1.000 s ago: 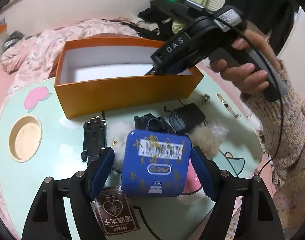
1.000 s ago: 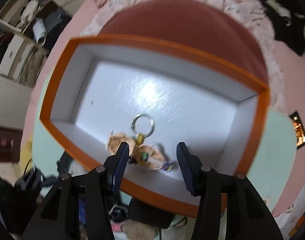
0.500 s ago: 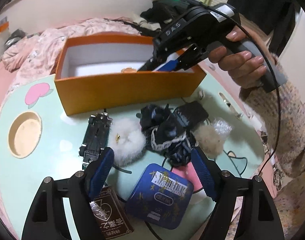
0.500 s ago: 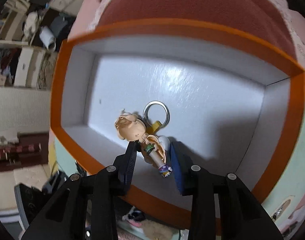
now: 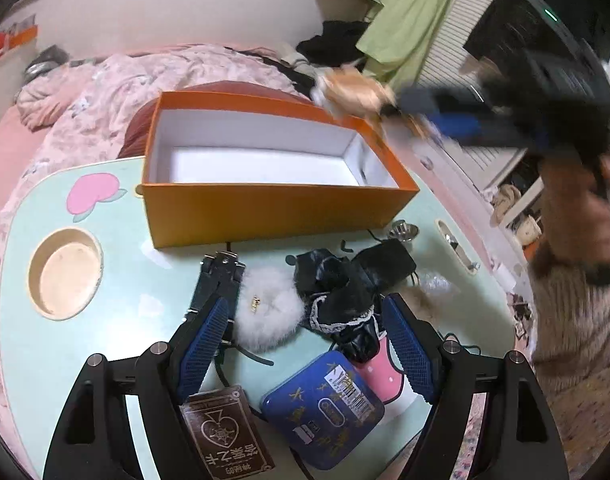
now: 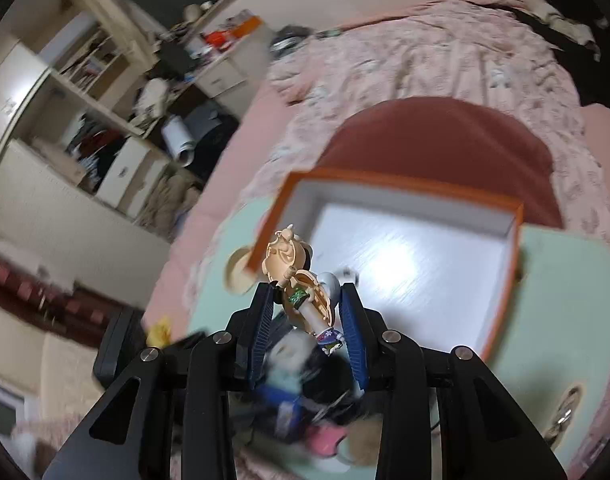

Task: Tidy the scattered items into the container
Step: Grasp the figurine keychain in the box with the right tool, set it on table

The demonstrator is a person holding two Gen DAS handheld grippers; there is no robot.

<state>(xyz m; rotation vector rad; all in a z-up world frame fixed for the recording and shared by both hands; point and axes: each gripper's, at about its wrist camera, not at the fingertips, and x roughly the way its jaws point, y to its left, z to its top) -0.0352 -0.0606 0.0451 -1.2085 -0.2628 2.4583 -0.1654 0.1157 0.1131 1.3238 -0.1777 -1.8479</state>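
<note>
The figurine keychain has come up out of the orange box, clamped between the 2 pads of the right gripper and held above the box's right end; blur hides its ring. The box looks empty. The left gripper hovers with jaws apart over the white pompom, black lace fabric and blue tin.

A pink quilted bed lies beyond the table, cluttered white shelves alongside.
</note>
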